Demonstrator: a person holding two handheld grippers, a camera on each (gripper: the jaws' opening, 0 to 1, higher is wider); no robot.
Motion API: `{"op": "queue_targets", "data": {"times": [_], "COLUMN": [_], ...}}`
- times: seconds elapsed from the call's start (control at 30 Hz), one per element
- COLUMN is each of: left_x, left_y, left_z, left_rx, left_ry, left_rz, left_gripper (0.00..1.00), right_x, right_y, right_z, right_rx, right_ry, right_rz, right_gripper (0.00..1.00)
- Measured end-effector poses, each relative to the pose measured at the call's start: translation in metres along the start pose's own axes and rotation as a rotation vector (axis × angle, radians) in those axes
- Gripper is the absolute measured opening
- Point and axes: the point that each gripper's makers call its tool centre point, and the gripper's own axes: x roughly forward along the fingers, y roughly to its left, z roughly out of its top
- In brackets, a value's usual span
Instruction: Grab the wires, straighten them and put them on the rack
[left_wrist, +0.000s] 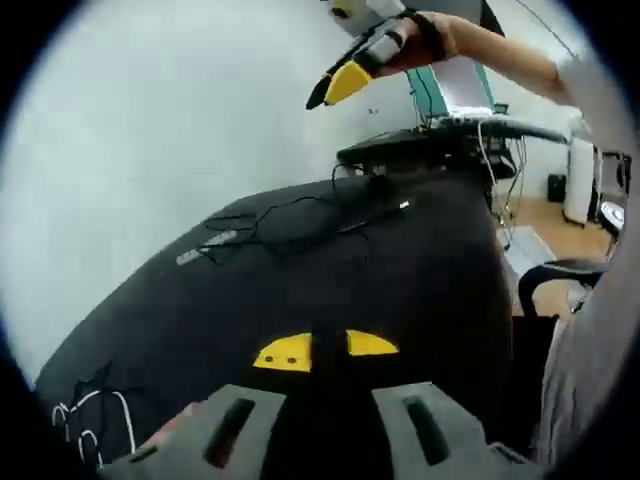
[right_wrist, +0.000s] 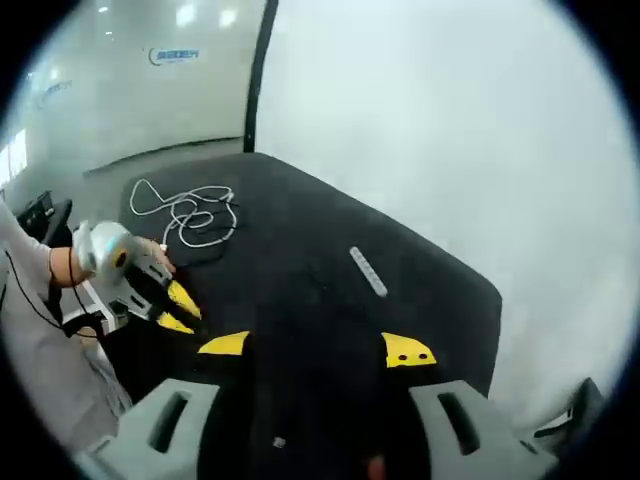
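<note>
A black table carries a tangle of thin black wires, one ending in a pale plug. A coiled white cable lies at the table's near left corner, and the same white cable lies at the far end in the right gripper view. A small grey strip lies flat by the black wires. My left gripper hovers over the table, tips nearly together, nothing between them. My right gripper stands open and empty; it also hangs high above the table.
A second desk with hanging cables and an office chair stand to the right beyond the table. The left gripper, held by a person's hand, sits at the table's left edge. A white wall lies behind the table.
</note>
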Motion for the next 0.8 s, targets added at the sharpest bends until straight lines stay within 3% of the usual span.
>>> {"op": "queue_targets", "data": {"times": [0.03,0.1,0.17,0.2,0.27,0.3,0.33,0.37,0.4,0.43,0.47,0.53,0.6,0.63,0.67,0.7,0.73,0.77,0.8], "left_x": [-0.001,-0.012,-0.023,-0.03,-0.044,-0.053,-0.062,-0.072,-0.086,-0.095,-0.109,-0.143,-0.177,-0.185,-0.192,-0.198,-0.202,-0.203,-0.204], "left_y": [0.002,-0.004,-0.007,-0.008,-0.003,0.005,0.015,0.023,0.036,0.051,0.078,0.122,0.145,0.146,0.146,0.146,0.147,0.149,0.153], "left_z": [0.008,0.023,0.044,0.053,0.056,0.054,0.057,0.06,0.06,0.057,0.052,0.04,0.034,0.032,0.026,0.019,0.012,0.008,0.003], "left_rx": [-0.029,0.004,0.005,0.008,0.118,0.182,0.188,0.136,0.059,-0.009,-0.088,-0.185,-0.252,-0.252,-0.255,-0.26,-0.26,-0.257,-0.272], "left_ry": [0.01,0.001,-0.049,-0.062,-0.045,-0.027,-0.048,-0.092,-0.133,-0.14,-0.142,-0.163,-0.222,-0.233,-0.22,-0.206,-0.194,-0.19,-0.184], "left_rz": [-0.02,-0.061,-0.089,-0.096,-0.063,-0.017,0.025,0.036,0.03,0.055,0.13,0.241,0.309,0.319,0.318,0.323,0.328,0.328,0.313], "left_gripper": [0.0,0.0,0.0,0.0,0.0,0.0,0.07,0.18,0.32,0.4,0.44,0.4,0.33,0.32,0.32,0.32,0.32,0.32,0.34], "right_x": [-0.002,-0.007,-0.01,-0.009,-0.002,0.005,0.015,0.031,0.044,0.052,0.065,0.093,0.123,0.128,0.131,0.122,0.11,0.089,0.073], "right_y": [0.004,0.008,0.015,0.027,0.039,0.052,0.065,0.067,0.068,0.072,0.078,0.082,0.083,0.091,0.093,0.108,0.124,0.125,0.115], "right_z": [0.003,0.012,0.016,0.018,0.015,0.009,-0.003,-0.026,-0.037,-0.041,-0.052,-0.062,-0.068,-0.067,-0.059,-0.051,-0.018,0.031,0.057], "right_rx": [-0.012,-0.076,-0.054,-0.019,-0.005,0.01,0.05,0.195,0.287,0.304,0.325,0.321,0.412,0.49,0.576,0.702,0.754,0.766,0.709], "right_ry": [-0.007,-0.034,-0.041,-0.051,-0.049,-0.039,-0.008,0.086,0.103,0.097,0.125,0.134,0.159,0.187,0.196,0.23,0.173,0.059,0.017], "right_rz": [0.002,0.001,0.018,0.065,0.114,0.158,0.201,0.174,0.154,0.168,0.162,0.147,0.122,0.153,0.203,0.274,0.42,0.491,0.455], "right_gripper": [0.46,0.46,0.46,0.46,0.46,0.45,0.43,0.43,0.43,0.43,0.44,0.45,0.42,0.28,0.02,0.01,0.01,0.01,0.01]}}
